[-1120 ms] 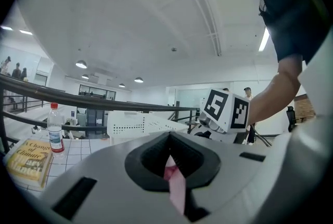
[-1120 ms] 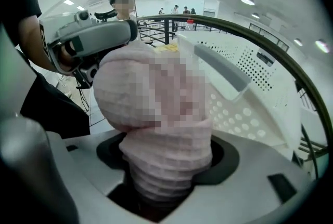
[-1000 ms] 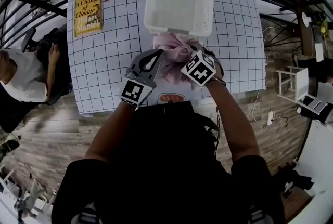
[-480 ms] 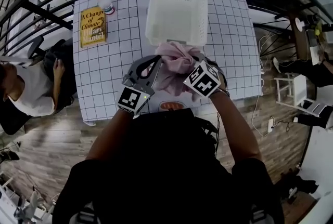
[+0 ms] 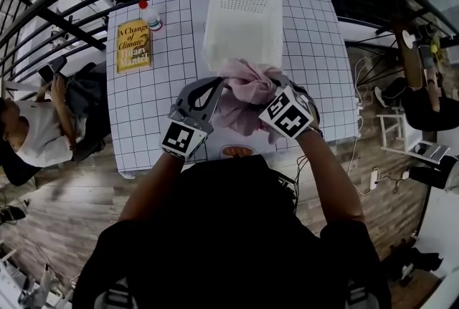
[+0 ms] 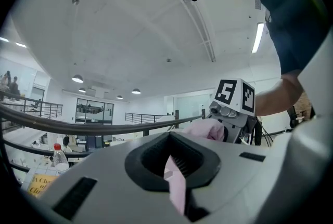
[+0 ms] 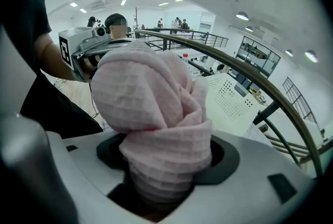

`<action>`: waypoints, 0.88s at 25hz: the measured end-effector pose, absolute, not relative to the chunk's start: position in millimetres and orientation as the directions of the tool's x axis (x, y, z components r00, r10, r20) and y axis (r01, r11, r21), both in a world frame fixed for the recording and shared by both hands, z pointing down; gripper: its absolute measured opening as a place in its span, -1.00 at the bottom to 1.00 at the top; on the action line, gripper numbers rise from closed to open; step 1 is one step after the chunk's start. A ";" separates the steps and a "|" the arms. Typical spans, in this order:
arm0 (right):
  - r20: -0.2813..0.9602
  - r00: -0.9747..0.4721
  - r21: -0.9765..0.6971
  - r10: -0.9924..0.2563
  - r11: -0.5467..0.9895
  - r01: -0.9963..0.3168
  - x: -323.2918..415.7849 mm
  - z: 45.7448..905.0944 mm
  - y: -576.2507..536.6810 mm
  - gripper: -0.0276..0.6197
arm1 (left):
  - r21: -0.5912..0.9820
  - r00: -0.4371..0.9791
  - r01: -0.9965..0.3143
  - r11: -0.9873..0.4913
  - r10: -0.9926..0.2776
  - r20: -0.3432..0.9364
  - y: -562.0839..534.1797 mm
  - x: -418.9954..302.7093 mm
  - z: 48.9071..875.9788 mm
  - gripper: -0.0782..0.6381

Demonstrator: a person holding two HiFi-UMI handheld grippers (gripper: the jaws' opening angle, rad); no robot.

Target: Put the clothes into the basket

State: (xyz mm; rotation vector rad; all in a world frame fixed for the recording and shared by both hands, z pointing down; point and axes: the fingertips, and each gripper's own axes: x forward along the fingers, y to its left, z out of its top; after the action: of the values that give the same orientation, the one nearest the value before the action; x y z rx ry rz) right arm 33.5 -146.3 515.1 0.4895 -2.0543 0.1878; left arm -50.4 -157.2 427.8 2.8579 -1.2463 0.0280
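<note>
White perforated plastic basket (image 5: 244, 21), top open. Yellow book (image 5: 133, 46) & red-capped clear bottle (image 5: 150, 15) well left; gridded bench (image 5: 315, 64) bare on rt.

left gripper (image 5: 217, 83), right gripper (image 5: 272, 88): grey, black-white marker cubes (image 5: 185, 138) | top (image 5: 229, 229): probably black, short-sleeved

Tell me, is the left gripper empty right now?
No, a strip of the pink cloth is pinched between the jaws of the left gripper.

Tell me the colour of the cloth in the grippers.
The cloth is pale pink, finely checked; best in the right gripper view.
</note>
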 end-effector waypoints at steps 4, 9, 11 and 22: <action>0.850 -0.444 0.084 -0.283 0.906 -0.416 39.2 497.5 -152.1 0.09 | 0.017 0.681 -0.732 -0.681 -0.731 0.035 -158.2 -48.3 416.2 -0.79; 0.843 -0.441 0.111 -0.307 0.903 -0.415 47.5 477.4 -152.2 0.09 | 0.028 0.685 -0.729 -0.684 -0.728 0.033 -155.8 -42.1 410.2 -0.79; 0.838 -0.444 0.124 -0.318 0.903 -0.411 47.9 469.8 -153.6 0.09 | 0.023 0.686 -0.727 -0.686 -0.727 0.036 -157.7 -41.3 406.8 -0.79; 0.803 -0.458 0.202 -0.382 0.897 -0.394 47.5 438.6 -161.3 0.09 | 0.009 0.687 -0.726 -0.687 -0.726 0.011 -165.0 -35.4 378.1 -0.79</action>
State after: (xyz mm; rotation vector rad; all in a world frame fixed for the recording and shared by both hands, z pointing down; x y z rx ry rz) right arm 47.5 -161.3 438.6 0.5568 -2.0934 0.0154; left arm -35.4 -165.0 378.1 2.8741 -1.2375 0.0112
